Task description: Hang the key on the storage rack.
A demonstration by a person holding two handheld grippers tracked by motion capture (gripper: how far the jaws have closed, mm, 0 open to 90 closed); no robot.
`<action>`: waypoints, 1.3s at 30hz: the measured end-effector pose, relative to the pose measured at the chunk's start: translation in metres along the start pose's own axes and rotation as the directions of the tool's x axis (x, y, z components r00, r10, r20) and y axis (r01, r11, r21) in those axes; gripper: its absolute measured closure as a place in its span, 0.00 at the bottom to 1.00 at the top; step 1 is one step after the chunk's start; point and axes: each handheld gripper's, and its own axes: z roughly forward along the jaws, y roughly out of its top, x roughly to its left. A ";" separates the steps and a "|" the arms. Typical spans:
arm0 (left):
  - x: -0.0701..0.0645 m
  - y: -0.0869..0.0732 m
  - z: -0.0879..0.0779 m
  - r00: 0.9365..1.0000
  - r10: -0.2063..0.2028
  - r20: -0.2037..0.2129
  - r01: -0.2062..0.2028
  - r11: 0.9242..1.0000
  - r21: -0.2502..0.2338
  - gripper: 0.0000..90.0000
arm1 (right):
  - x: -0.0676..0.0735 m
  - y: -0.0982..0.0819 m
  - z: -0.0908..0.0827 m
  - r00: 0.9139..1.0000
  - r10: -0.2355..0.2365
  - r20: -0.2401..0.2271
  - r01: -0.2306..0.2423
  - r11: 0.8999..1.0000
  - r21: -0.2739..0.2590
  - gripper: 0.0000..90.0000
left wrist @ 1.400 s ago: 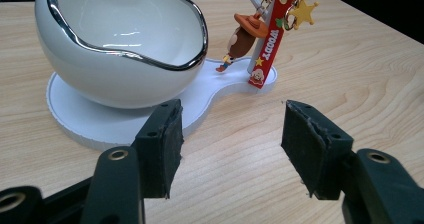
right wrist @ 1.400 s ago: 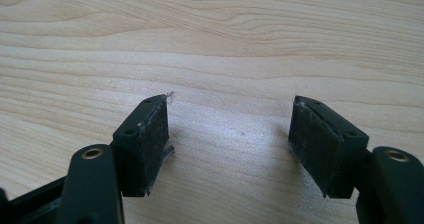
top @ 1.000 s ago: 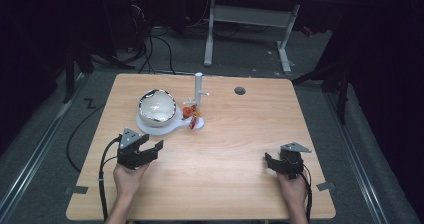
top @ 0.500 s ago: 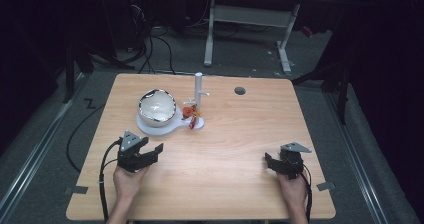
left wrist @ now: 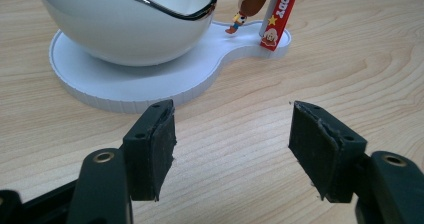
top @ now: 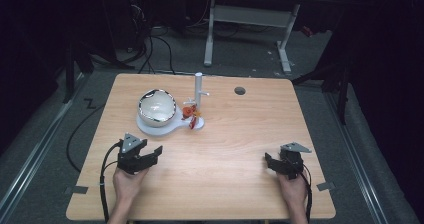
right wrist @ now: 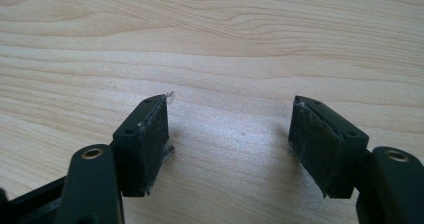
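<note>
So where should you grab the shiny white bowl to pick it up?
Probably by its rim, coming down from above: the bowl is round and smooth-sided, too wide for the open left tool to span, so pinch one wall at the near edge, which faces that tool.

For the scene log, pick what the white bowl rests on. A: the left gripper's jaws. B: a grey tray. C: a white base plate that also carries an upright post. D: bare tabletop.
C: the white bowl sits on the white base plate, whose narrow end carries the upright post; the left gripper stays apart.
</note>
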 end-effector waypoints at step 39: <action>0.012 -0.018 0.022 0.994 0.025 -0.106 -0.015 0.995 0.096 0.39 | 0.000 0.000 0.000 1.000 0.000 0.000 0.000 1.000 0.000 0.36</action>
